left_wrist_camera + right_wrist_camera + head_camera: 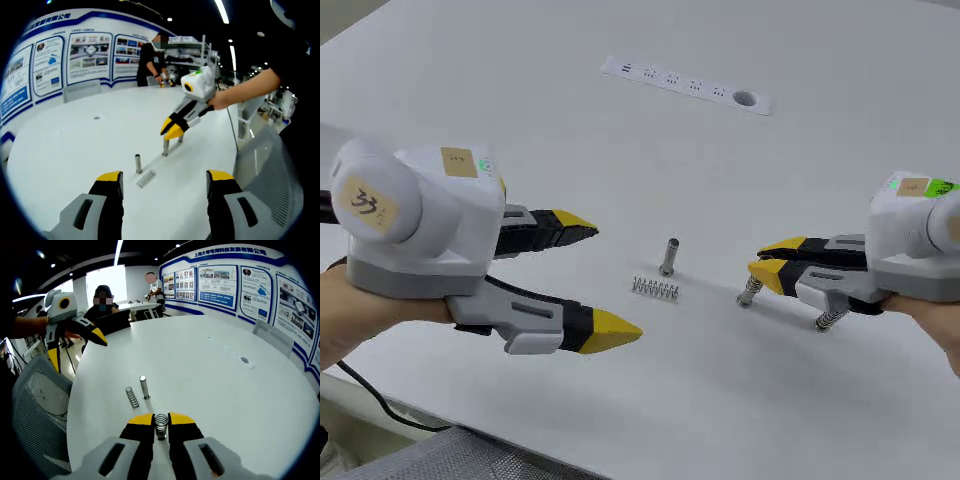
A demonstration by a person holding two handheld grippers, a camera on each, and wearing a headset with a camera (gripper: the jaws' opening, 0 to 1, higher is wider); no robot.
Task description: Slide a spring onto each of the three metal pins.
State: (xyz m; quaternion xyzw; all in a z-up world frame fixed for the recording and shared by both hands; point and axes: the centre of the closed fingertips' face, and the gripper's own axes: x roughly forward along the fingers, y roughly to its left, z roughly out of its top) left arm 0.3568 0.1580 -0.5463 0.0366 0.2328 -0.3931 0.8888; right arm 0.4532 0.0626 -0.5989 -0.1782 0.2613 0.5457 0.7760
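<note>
Springs [750, 292] [831, 318]: two on pins [165, 147] [180, 138], one loose [655, 289] by the third pin [668, 257]; left tool [612, 281] apart, right tool [760, 258] clamps a sprung pin [160, 426].

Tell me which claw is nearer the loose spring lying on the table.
Left. The left claw hangs open just beside the loose spring; the right claw is farther off, at a sprung pin.

Head view: from above the near counter [820, 60] edge, looking forward and steeply down, close over the left gripper [620, 281] and right gripper [756, 258]. Left gripper view: low over the counter, facing the right gripper. Right gripper view: facing back toward the left gripper. All three share the bare pin [669, 256] and loose spring [655, 289] mid-counter.
</note>
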